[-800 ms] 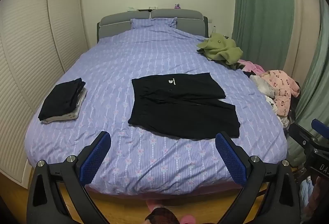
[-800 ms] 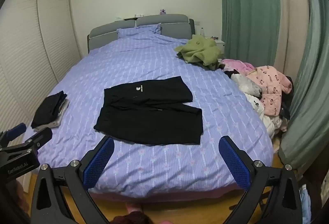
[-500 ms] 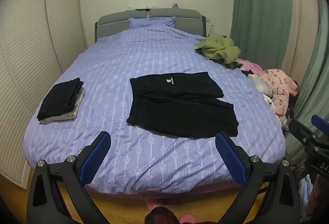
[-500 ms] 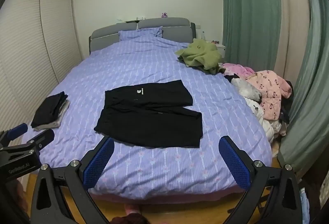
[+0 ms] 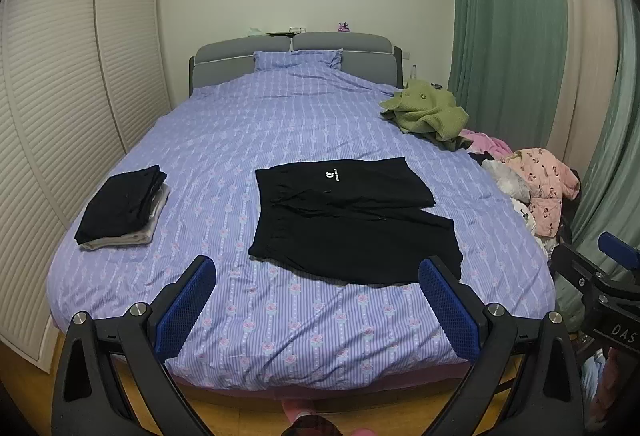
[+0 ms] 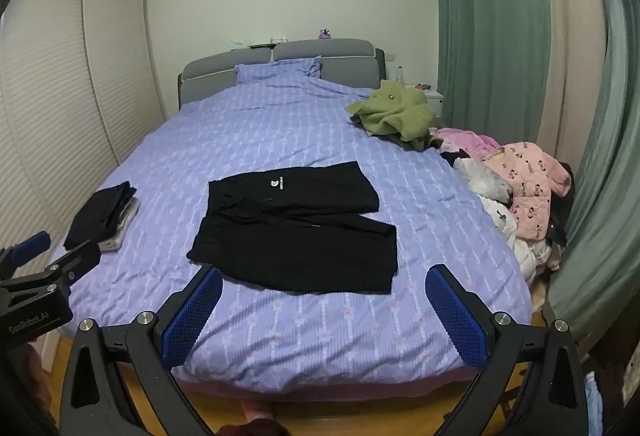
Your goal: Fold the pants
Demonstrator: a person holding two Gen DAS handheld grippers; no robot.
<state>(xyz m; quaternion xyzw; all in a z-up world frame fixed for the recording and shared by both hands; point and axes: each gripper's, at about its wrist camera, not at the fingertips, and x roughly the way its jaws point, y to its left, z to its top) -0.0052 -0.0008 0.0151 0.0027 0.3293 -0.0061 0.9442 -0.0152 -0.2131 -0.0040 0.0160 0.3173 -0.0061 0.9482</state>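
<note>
**A:** Pants first: where do they lie, and why like that?

**B:** The black fabric pants with a small white logo (image 5: 352, 224) lie flat on the near half of the bed with its lilac striped cover (image 5: 280, 124), waistband to the left and legs running right. The far leg sits a little apart from the near one, so I judge they are spread out ready for a lengthwise fold, far leg over near.

**A:** And the two tools?

**B:** The left gripper (image 5: 318, 310) hangs off the near edge of the bed, its jaws spread as wide as they go and holding nothing. The right gripper (image 6: 326, 318) is the same: jaws fully apart, empty, well short of the cloth. Both tilt down toward the pants, which suits a reach for the far edges.

**A:** What about that pile on the left?

**B:** A folded stack of dark clothes over a pale grey piece (image 5: 124, 208) sits near the left edge, apart from the pants. It looks like finished work kept out of the way.

**A:** The right side is messier.

**B:** An olive green crumpled garment (image 5: 426, 112) lies at the far right, and a pink patterned padded jacket (image 5: 542, 192) tops a heap at the right edge. Probably still to do.
</note>
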